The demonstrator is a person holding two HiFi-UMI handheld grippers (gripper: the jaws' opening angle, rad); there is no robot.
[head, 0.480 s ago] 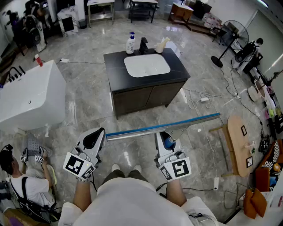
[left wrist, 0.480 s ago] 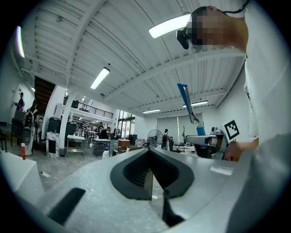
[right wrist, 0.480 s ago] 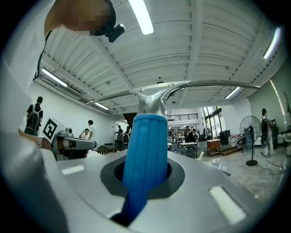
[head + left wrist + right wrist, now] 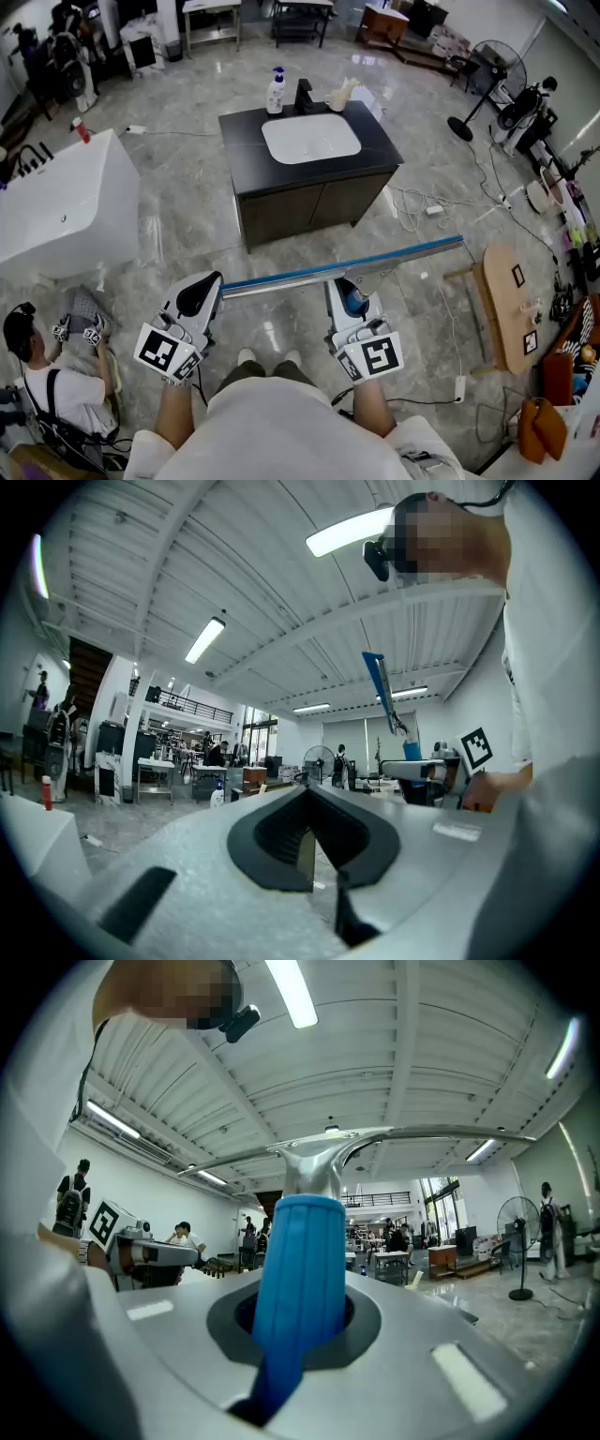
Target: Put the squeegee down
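The right tool [image 4: 351,302] gripped the squeegee [image 4: 309,274] by its blue handle [image 4: 300,1279], blade level; the left tool [image 4: 199,292] was closed and empty.

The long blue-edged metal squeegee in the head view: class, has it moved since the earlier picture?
No. The long blue-edged metal squeegee keeps the same gap below the black sink cabinet, held in the right claw.

Squeegee handle [image 4: 298,1269] end hidden in right tool [image 4: 292,1335], seated person [image 4: 52,394] cropped
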